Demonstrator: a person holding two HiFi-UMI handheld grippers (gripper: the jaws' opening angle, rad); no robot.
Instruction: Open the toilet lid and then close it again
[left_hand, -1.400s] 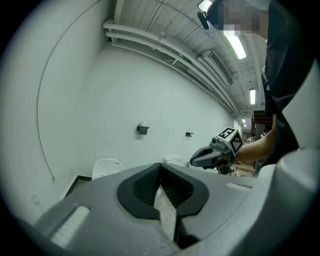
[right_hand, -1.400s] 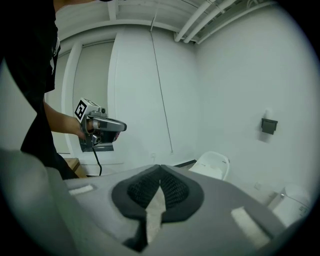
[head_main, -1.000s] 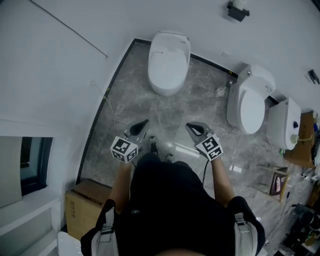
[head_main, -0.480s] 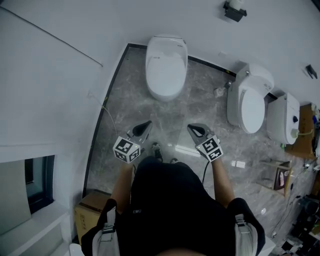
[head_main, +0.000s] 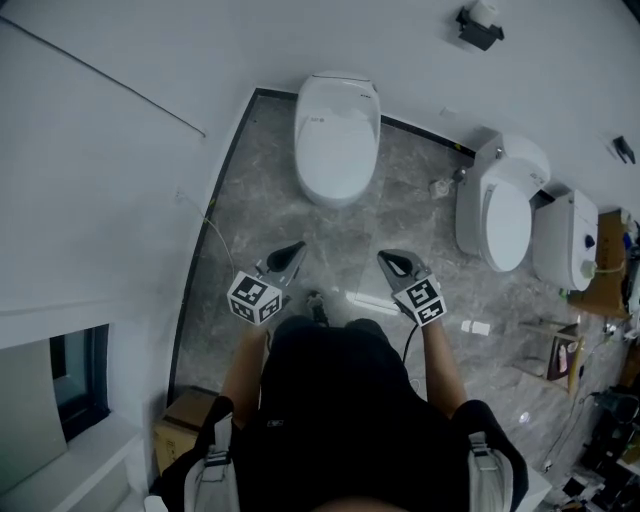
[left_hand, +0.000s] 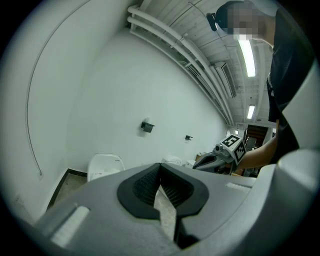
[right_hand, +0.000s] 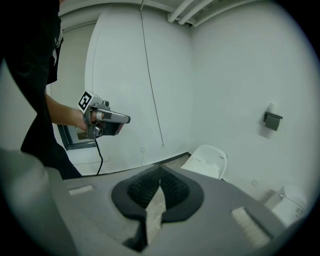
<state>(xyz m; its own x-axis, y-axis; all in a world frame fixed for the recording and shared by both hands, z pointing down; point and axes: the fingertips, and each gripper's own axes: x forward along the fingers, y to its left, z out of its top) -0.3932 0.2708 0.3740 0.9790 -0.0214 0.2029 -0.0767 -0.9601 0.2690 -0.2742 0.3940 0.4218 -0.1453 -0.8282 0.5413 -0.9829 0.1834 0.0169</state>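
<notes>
You wear a black top under pale shoulder straps. Your left gripper and right gripper are grey, with black pads and black-and-white marker cubes.

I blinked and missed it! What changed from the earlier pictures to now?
The person stepped a little nearer the toilet; the cardboard box slid lower in the head view. Nothing was grabbed. The left tool and right tool stayed shut and empty, the toilet closed.
</notes>
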